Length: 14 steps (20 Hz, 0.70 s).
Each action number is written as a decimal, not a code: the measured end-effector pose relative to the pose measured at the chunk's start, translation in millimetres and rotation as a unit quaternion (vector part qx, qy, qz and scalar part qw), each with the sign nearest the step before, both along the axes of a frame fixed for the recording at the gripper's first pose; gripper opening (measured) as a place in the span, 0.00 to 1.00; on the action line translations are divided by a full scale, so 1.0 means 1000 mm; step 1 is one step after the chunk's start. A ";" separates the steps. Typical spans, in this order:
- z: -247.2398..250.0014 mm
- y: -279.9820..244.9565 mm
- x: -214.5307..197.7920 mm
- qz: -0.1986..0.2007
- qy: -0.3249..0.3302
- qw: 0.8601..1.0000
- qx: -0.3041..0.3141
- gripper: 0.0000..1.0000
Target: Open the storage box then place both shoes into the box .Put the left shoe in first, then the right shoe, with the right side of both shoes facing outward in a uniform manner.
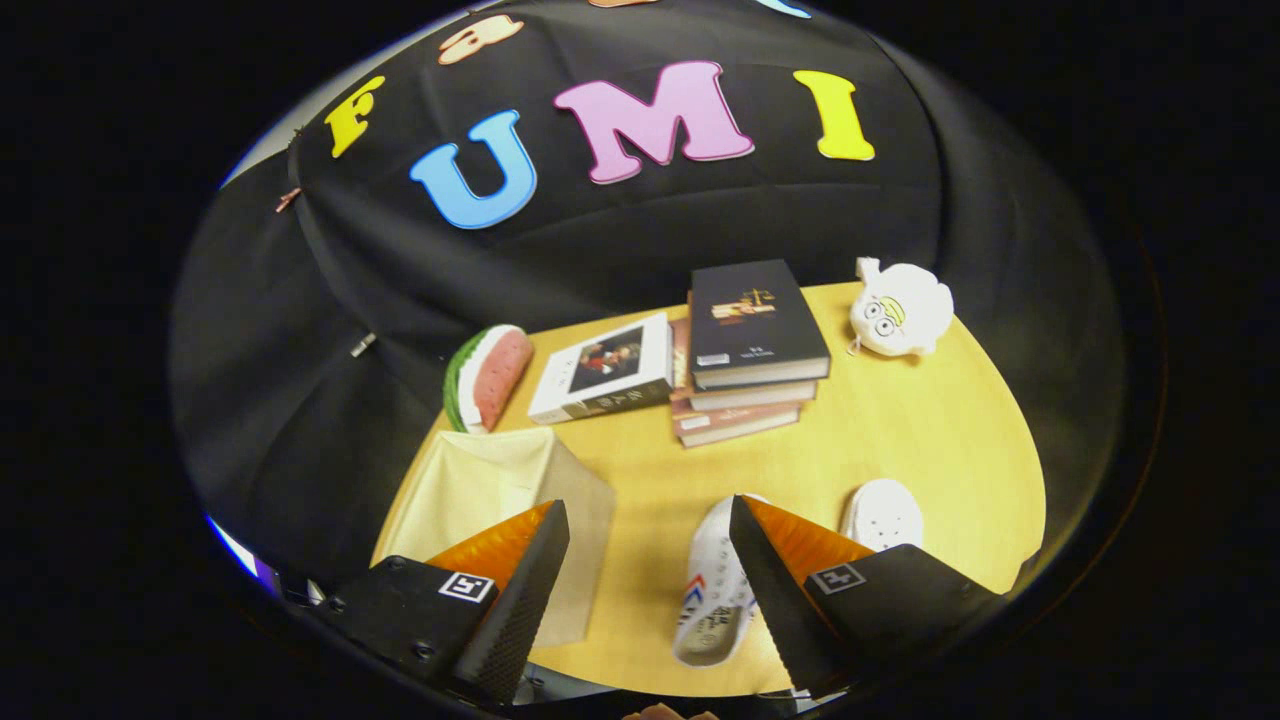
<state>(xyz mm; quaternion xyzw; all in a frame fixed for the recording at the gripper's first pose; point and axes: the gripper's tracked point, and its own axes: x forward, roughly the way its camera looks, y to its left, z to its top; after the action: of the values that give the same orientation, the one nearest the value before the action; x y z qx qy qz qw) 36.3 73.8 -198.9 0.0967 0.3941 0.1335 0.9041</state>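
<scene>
On the tabletop (900, 420), the beige storage box (500, 490) sits just ahead of the left finger, lid apparently shut. 2 white shoes lie near the right finger: 1 (712, 590) partly behind it, 1 (882, 515) beyond. The gripper (648, 570) has its jaws wide apart, empty. Opening the box likely comes first.

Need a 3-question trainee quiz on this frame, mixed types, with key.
1. True or false: the gripper has its jaws open with nothing between them.
2. Which thing lies nearest the right jaw? A) the watermelon slice toy B) the white shoe C) the plush toy
3. Fill in: the dark book lies on top of a ____ of books.

Key: 1 true: the jaws stand apart over the bare table. 2 B: it lies against that jaw, with a second white shoe beyond it, and the storage box by the left jaw. 3 stack.
</scene>
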 end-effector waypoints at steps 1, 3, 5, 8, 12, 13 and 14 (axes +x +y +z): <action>-0.014 -0.009 -0.005 -0.001 0.016 1.000 -0.012 0.98; -0.038 -0.028 -0.014 -0.010 0.044 0.999 -0.030 0.98; -0.060 -0.038 -0.025 -0.015 0.077 0.996 -0.030 0.98; -0.090 -0.048 -0.039 -0.006 0.114 0.993 -0.031 0.98; -0.121 -0.049 -0.045 0.007 0.147 0.989 -0.027 0.99; -0.130 -0.047 -0.044 0.009 0.154 0.988 -0.022 0.99; -0.138 -0.049 -0.043 0.008 0.160 0.987 -0.026 0.99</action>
<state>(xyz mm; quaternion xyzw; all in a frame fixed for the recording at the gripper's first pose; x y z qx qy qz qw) -6.3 25.2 -337.2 0.0897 0.5379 0.1132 0.8306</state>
